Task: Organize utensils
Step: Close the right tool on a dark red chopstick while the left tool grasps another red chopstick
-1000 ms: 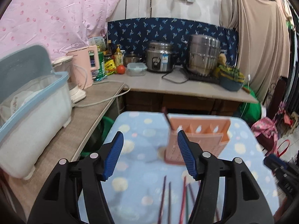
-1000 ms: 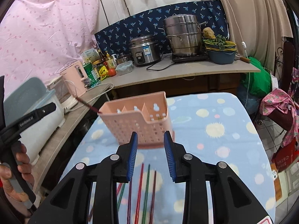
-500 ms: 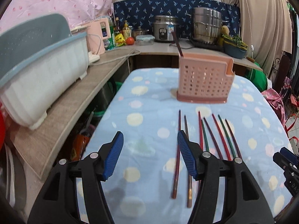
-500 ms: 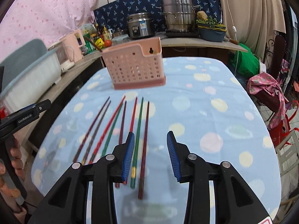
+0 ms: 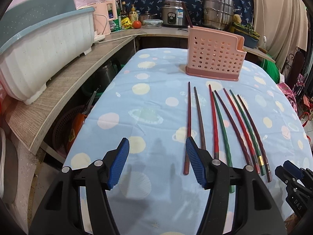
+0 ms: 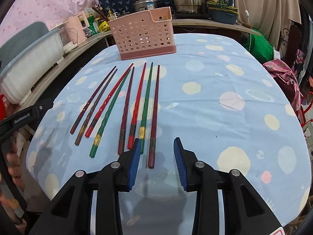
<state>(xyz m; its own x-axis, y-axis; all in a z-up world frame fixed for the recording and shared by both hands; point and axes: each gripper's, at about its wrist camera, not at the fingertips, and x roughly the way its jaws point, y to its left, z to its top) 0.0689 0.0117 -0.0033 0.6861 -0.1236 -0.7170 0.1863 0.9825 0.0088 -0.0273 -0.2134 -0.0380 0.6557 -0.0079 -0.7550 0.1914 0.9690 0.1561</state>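
From the left wrist view, the left tool (image 5: 156, 162) hangs low over the surface (image 5: 137, 105), which has a blue cloth with spots, and its two blue pads are wide apart with nothing between them. Eight chopsticks (image 5: 216, 121) lie side by side on the cloth, red, green and dark ones, with their thin ends toward the pink basket (image 5: 214, 55). The basket stands upright at the far end, and one dark stick (image 5: 186, 14) pokes up out of its left corner. The left tool's right pad sits just over the thick end of the leftmost chopstick. A big white and blue tub (image 5: 45, 45) rests on the wooden shelf to the left. From the right wrist view, the right tool (image 6: 157, 163) also hangs low with its pads apart and empty. The thick end of the rightmost dark chopstick (image 6: 153, 125) lies just in front of the gap between the pads. The pink basket (image 6: 143, 34) stands beyond the thin ends.
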